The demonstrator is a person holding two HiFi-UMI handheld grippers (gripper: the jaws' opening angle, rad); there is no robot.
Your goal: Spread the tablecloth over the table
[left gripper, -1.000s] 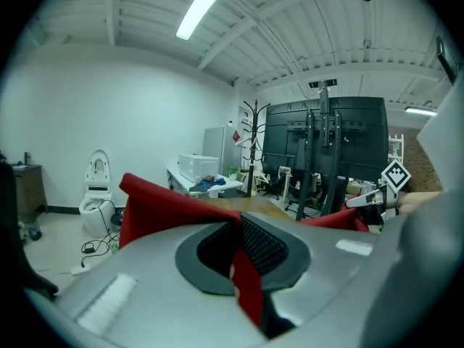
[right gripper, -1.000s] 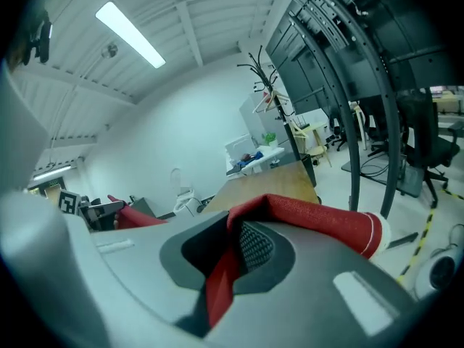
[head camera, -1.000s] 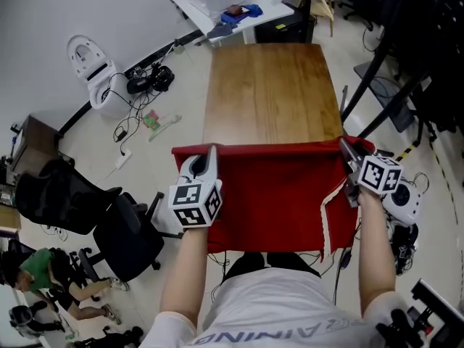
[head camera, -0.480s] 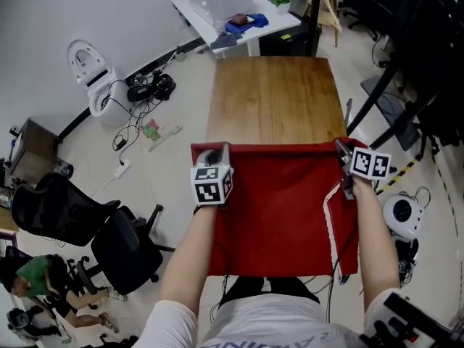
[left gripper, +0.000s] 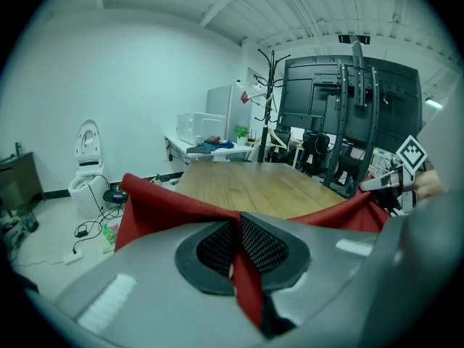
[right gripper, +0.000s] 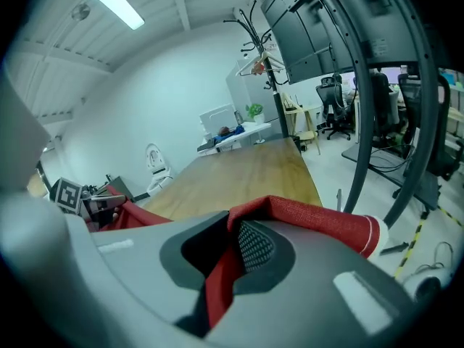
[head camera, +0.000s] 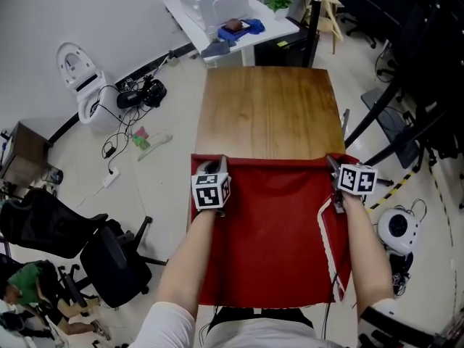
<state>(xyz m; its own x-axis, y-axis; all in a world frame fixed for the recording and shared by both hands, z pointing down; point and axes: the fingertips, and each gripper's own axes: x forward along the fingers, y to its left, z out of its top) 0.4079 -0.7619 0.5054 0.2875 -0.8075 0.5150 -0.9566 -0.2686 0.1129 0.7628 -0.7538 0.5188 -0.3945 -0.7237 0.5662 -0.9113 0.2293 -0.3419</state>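
A red tablecloth (head camera: 272,223) with a white hem hangs stretched between my two grippers, its far edge lying over the near end of the wooden table (head camera: 270,111). On the cloth's left corner my left gripper (head camera: 220,164) is shut; red fabric (left gripper: 246,274) is pinched between its dark pads. My right gripper (head camera: 330,162) is shut on the right corner, and the cloth (right gripper: 312,220) folds over its jaws. Most of the wooden table (left gripper: 250,187) lies bare beyond the cloth. Across the cloth's far edge, each gripper view shows the other gripper.
A white desk (head camera: 228,20) with a box and blue items stands beyond the table's far end. Black stands and monitor frames (head camera: 406,71) crowd the right side. Office chairs (head camera: 87,245), cables and a white toilet-shaped object (head camera: 76,71) are on the floor at left.
Both grippers have moved forward and down with the cloth, carrying its far edge onto the near end of the table. Both stay shut on their corners.
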